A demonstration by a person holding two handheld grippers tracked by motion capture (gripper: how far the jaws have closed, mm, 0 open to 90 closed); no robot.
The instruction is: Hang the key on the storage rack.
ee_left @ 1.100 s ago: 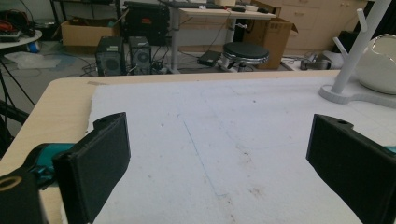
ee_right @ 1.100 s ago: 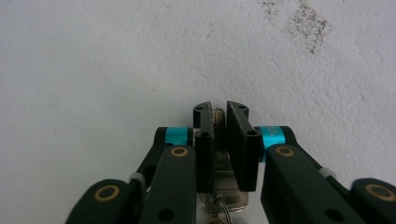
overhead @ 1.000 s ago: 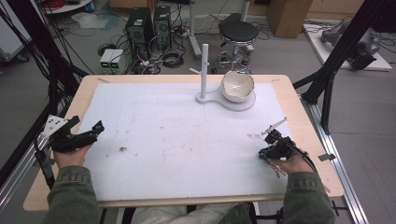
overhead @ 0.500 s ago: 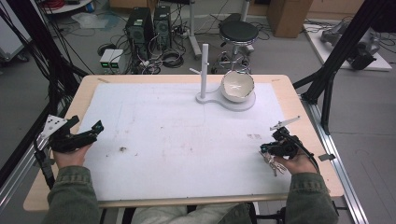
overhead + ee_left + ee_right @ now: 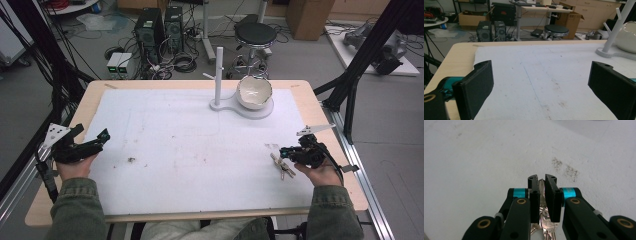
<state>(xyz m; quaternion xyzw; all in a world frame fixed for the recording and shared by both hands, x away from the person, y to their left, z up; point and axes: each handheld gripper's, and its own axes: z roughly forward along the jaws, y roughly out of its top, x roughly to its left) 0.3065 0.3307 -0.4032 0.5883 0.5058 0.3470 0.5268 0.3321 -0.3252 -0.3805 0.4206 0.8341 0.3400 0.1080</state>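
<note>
A lab: computer towers (image 5: 159, 30); tangled floor cables (image 5: 172, 62); black rig struts (image 5: 370, 52)

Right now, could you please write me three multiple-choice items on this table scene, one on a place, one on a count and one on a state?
1. Where does the white bowl sit?
A. on the white stand's base at the table's far side
B. beside the left gripper
C. on the stool

2. How many computer towers stand on the floor beyond the table?
A. one
B. two
C. four

3. How is the right gripper?
A. wide open over the bare mat
B. shut on the keys
C. holding the bowl

Answers: 1 A, the bowl rests on the stand base by the post. 2 B, two black towers stand side by side. 3 B, its jaws pinch the keys, while the left gripper gapes open.
</note>
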